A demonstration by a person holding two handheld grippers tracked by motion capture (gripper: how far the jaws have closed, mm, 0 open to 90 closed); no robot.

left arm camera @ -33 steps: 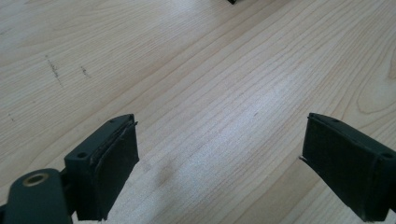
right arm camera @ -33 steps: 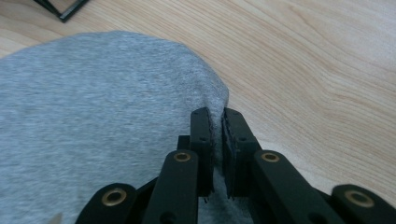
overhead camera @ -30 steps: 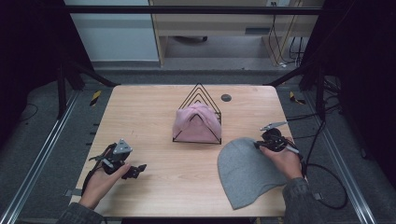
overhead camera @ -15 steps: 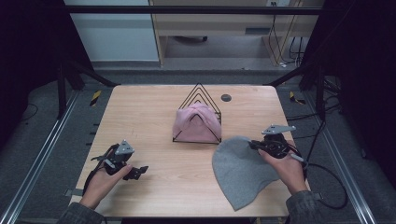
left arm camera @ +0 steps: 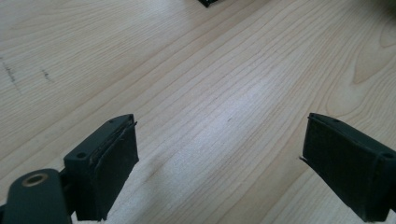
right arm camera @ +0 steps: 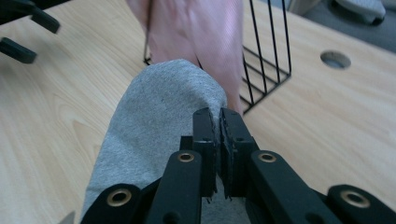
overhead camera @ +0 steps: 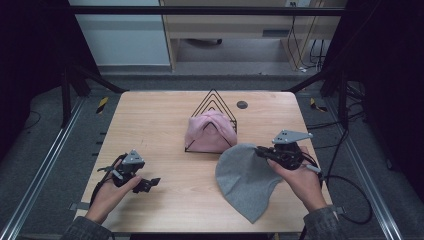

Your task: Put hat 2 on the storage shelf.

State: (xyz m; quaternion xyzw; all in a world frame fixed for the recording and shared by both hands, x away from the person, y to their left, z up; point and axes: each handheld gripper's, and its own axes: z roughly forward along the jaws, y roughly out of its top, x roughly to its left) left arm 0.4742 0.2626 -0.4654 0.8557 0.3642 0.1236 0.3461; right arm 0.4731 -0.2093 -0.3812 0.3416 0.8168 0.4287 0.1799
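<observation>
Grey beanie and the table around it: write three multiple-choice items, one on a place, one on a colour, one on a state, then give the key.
1. Where does the pink beanie sit?
A. In the black wire rack
B. Under the left gripper
C. On the floor

2. What colour is the beanie pinched by the right gripper?
A. Pink
B. Grey
C. Black

3. How do the left gripper's jaws stand?
A. Closed on cloth
B. Closed on nothing
C. Wide apart, nothing between them

Key: 1 A, the pink cloth rests inside the wire frame at mid-table. 2 B, the right gripper view shows grey cloth running up between its shut jaws. 3 C, the left gripper view shows bare wooden table between the two parted jaws.
</observation>
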